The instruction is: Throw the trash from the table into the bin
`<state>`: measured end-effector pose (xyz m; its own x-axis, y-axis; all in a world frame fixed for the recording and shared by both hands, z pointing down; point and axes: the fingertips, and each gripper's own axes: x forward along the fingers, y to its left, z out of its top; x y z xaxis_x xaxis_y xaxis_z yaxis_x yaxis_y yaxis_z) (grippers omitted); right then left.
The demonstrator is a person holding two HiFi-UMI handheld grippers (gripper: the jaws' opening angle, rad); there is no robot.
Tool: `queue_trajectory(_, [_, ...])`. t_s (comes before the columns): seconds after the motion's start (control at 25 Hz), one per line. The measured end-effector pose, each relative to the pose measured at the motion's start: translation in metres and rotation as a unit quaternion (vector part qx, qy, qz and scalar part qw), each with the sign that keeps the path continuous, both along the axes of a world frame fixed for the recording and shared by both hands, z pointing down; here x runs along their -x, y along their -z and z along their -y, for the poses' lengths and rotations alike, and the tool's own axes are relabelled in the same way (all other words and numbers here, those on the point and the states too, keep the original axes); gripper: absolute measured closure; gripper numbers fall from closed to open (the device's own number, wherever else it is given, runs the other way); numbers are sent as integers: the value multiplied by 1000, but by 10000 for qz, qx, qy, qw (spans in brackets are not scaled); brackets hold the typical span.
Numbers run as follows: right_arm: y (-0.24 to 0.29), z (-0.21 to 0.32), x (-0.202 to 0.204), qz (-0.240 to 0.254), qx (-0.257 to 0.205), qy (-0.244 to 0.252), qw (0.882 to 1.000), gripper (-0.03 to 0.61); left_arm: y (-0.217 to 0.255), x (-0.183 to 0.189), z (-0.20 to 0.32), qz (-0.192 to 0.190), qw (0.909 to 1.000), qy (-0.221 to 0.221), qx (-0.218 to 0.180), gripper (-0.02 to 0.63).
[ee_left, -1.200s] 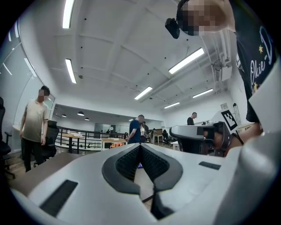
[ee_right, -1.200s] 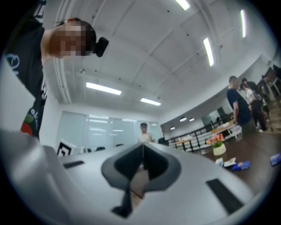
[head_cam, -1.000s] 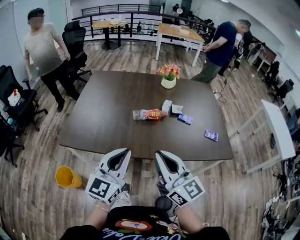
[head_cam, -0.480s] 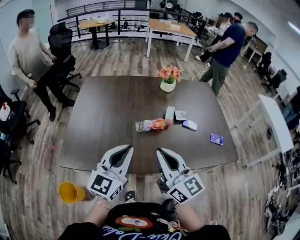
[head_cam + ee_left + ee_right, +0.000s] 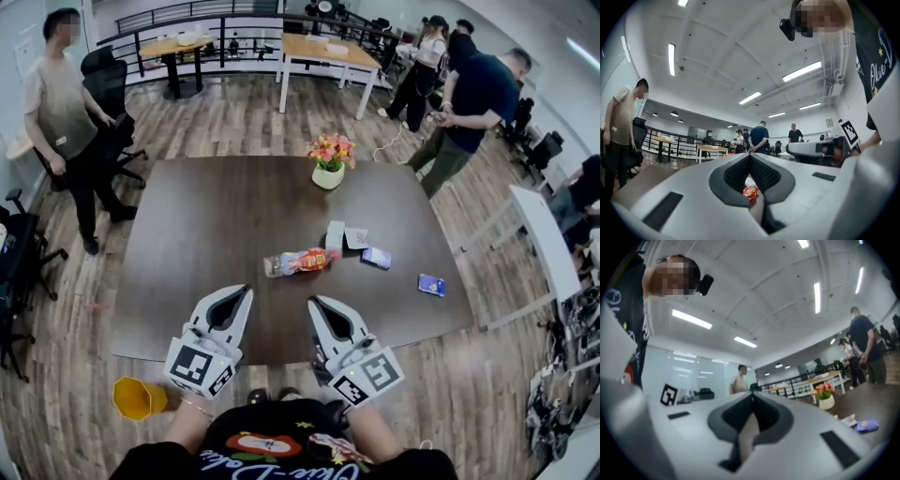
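Note:
The trash lies right of centre on the dark table [image 5: 187, 281]: a clear bottle with an orange label [image 5: 298, 262] on its side, a white carton [image 5: 335, 234], a white wrapper [image 5: 356, 238], a blue packet [image 5: 377, 257] and a purple-blue packet [image 5: 432, 284] near the right edge. The yellow bin [image 5: 138, 397] stands on the floor by the table's near left corner. My left gripper [image 5: 246, 292] and right gripper [image 5: 314, 305] are side by side over the near edge, both shut and empty, short of the bottle. The bottle [image 5: 750, 191] shows through the hollow behind the left gripper's [image 5: 750, 155] touching tips. The right gripper [image 5: 752, 394] also has its tips touching.
A white pot of flowers [image 5: 329, 159] stands at the table's far side. One person [image 5: 61, 103] stands by black office chairs at the left. Others [image 5: 473, 98] stand beyond the far right corner. A white desk [image 5: 539, 244] runs along the right.
Both grippers have come forward from short of the table to over its near edge, still shut. The bin now lies further behind and to the left. The people at the far right have shifted.

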<state>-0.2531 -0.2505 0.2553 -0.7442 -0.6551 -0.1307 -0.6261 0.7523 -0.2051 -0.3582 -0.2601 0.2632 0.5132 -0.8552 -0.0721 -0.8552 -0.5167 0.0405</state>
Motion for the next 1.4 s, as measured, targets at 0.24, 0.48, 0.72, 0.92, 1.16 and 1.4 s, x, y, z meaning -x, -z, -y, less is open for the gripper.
queue_trajectory(0.24, [1, 16, -9, -63, 70, 95, 9999, 574, 11, -6, 8, -12, 9999, 80, -136, 607])
queue_trajectory(0.48, [0, 21, -13, -143, -14, 268, 9995, 574, 8, -18, 16, 11, 9999, 47, -124, 607])
queue_trajectory(0.72, [-7, 35, -20, -351, -47, 274, 9990, 572, 7, -30, 25, 105, 9999, -38, -110, 607])
queue_trajectory(0.92, [-9, 52, -23, -383, -118, 220, 9990, 572, 8, -31, 33, 144, 9998, -21, -137, 607])
queue_trajectory(1.16, [-22, 64, -16, -616, -108, 336, 9975, 572, 6, -28, 40, 126, 9998, 4, -145, 606])
queue_trajectory(1.4, [-41, 85, -9, -1029, -107, 502, 9934, 571, 8, -26, 44, 133, 9998, 67, -166, 607])
